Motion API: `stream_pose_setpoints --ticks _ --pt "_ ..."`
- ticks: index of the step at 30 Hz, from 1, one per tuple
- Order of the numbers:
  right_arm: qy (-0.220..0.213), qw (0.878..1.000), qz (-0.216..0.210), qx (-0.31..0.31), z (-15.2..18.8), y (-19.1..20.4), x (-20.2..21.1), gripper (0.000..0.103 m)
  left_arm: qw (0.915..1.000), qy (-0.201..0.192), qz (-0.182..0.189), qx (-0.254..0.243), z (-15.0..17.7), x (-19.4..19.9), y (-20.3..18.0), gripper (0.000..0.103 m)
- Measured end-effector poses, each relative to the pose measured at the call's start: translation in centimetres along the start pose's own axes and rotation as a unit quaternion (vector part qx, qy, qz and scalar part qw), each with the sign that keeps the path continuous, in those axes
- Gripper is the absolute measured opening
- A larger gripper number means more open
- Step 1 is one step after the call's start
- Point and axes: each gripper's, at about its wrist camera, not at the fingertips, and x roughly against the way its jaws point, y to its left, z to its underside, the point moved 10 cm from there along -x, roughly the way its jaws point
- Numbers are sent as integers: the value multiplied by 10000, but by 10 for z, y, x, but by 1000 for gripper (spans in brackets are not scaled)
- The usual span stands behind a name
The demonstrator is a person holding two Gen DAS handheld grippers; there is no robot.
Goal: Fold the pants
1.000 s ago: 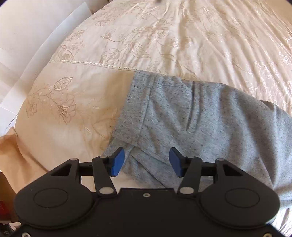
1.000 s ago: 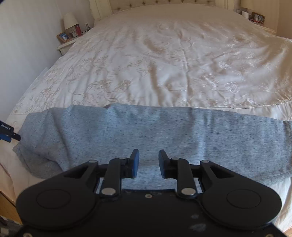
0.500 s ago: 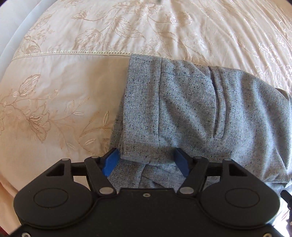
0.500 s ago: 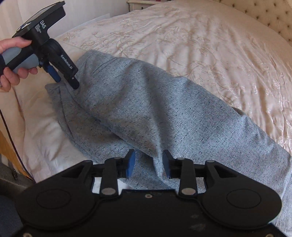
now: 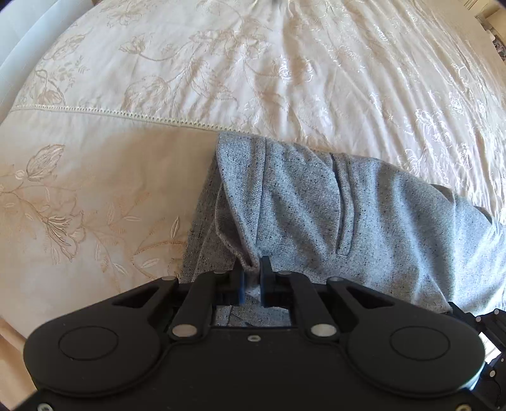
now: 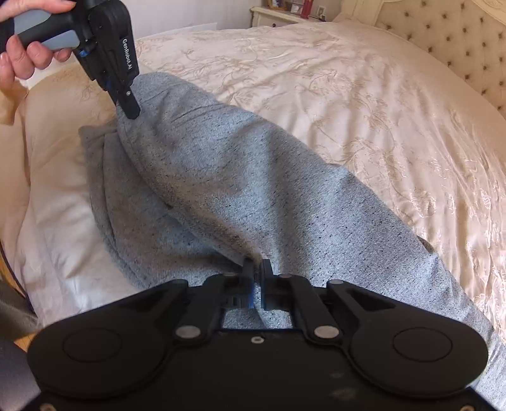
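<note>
- Left tool (image 5: 251, 279) clamped on a pinch of grey fabric at the waistband corner of the pants (image 5: 363, 227); right tool (image 6: 256, 278) likewise closed on a fold of the same fabric, further along the near edge.
- Left tool also visible from the right wrist view (image 6: 128, 104), tip down on the far end of the garment, held by a hand (image 6: 19, 47) at top left.
- Pants laid lengthwise along the near side of the bed (image 6: 348, 95), already doubled leg over leg by the look of it: two layers showing at the waistband end, lower layer peeking out beside the upper.
- Pocket slit (image 5: 343, 205) facing up near the waistband.
- Cream embroidered bedspread (image 5: 253, 79) under everything, lace seam (image 5: 126, 110) running across just beyond the waistband.
- Tufted headboard (image 6: 458, 38) and nightstand (image 6: 284, 15) well behind.
- Progress estimate: first lengthwise fold probably done, both grips now set; crosswise fold or folds not yet done, garment at full length.
- Likely next: lift both pinches together and carry across. A judgement only.
- Risk: grabbing top layer only, layers sliding apart.
</note>
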Motion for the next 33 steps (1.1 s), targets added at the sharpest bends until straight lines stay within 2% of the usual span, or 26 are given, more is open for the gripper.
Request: stream_pose_setpoints --ticks 8,12,14,19,23,25,27,29,31,33 --pt "-325 9989 -74 -332 -12 -10 46 4 9992 -275 283 20 0 51 -4 10" --pt "-190 9992 -188 -294 0 0 51 4 9994 -192 300 20 22 57 -1 10" --pt "-26 9994 -285 -198 10 11 45 4 9998 -91 139 -62 34 47 3 10" --pt "399 9980 -487 -19 36 37 11 5 9996 196 -174 118 53 10 19 11" --pt "629 9958 -611 -253 47 39 -8 10 9980 449 -418 117 61 -11 24 16" --pt "626 9948 -731 -339 44 36 -2 15 9980 365 -500 107 60 -3 25 19" --pt "491 9944 -799 -489 40 29 11 24 9976 225 -652 67 57 11 24 28" --pt "261 9928 -859 -796 36 16 29 26 9959 90 -897 50 53 27 23 32" --pt "85 9903 -781 -1147 37 -1 41 28 9928 -146 -1188 23 48 41 15 30" --pt "-44 9861 -496 -1583 43 -27 48 29 9851 -477 -1647 -115 43 53 5 29"
